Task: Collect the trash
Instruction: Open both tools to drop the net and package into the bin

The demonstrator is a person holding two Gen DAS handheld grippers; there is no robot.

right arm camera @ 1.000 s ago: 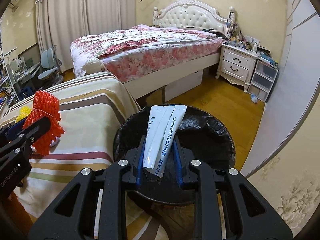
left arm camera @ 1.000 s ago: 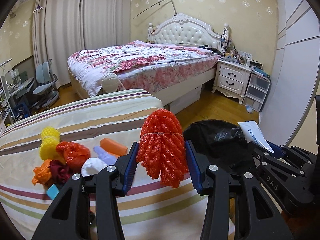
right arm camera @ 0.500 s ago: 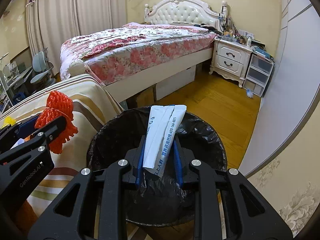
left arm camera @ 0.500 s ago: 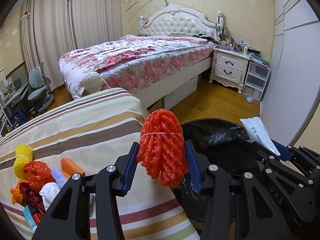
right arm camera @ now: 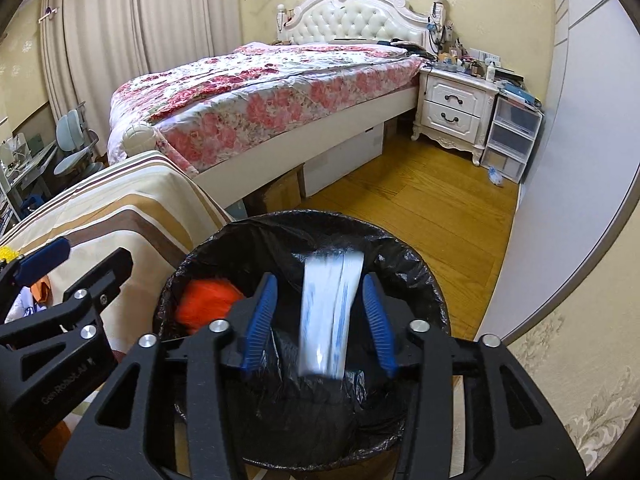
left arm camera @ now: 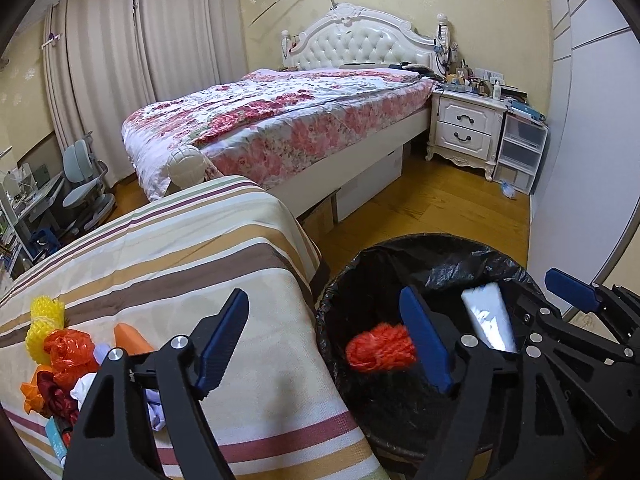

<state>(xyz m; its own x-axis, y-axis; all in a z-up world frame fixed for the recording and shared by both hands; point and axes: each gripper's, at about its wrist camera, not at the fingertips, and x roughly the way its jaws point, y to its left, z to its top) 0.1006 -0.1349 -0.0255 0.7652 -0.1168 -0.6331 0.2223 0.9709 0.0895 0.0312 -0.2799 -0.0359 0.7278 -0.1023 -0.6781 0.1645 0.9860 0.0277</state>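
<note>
Trash bin (right arm camera: 424, 268) already contains red foam net (left arm camera: 380, 347) and white tube (right arm camera: 332, 312); both left gripper (left arm camera: 324, 340) and right gripper (right arm camera: 320, 320) gape wide, empty. Pile of scraps (left arm camera: 60, 356) remains on near-left striped table (left arm camera: 200, 248).

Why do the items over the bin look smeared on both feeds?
Right wrist view: white tube streaked by motion blur, bin and room sharp. Left wrist view: red net softly blurred; fisheye bends the walls in both.

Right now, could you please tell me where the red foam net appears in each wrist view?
Left wrist: red foam net low and right of centre, inside the black-lined bin.
Right wrist: red foam net lower left, blurred, inside the same bin.
Shared landmark: the white tufted headboard.
</note>
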